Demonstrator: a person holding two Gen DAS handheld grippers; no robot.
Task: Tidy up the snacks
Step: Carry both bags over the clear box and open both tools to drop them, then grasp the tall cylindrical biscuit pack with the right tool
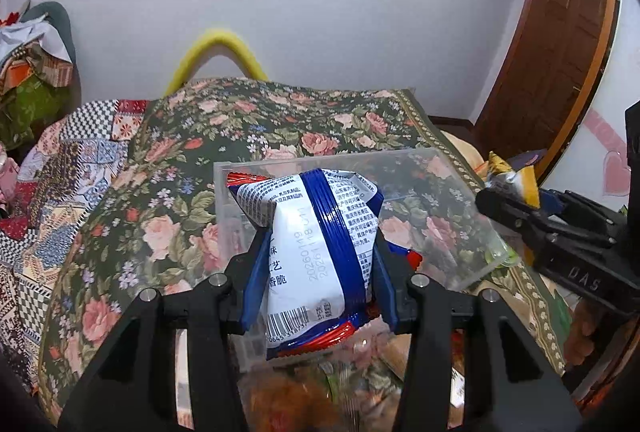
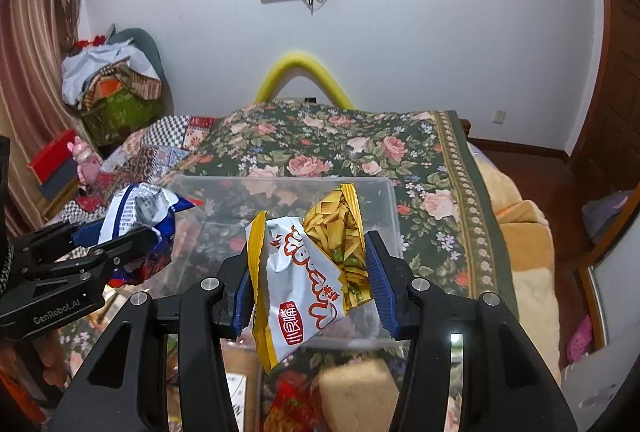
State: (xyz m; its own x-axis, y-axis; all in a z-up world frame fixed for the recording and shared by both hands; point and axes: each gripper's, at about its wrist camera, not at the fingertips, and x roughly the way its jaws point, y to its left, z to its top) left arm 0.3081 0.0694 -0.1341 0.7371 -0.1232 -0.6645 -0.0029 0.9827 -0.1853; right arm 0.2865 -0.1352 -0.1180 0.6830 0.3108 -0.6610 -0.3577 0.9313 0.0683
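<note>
The left gripper (image 1: 318,264) is clamped on a white snack packet with blue and red stripes (image 1: 316,252), held just above the near left part of the clear rectangular plastic box (image 1: 460,168). The right gripper (image 2: 310,280) pinches a yellow and silver crisp packet (image 2: 308,280) over the near edge of the same box. The box sits on a dark green rose-patterned bedspread (image 2: 340,140). More snack packs (image 2: 352,392) lie in front of the box, below the grippers.
</note>
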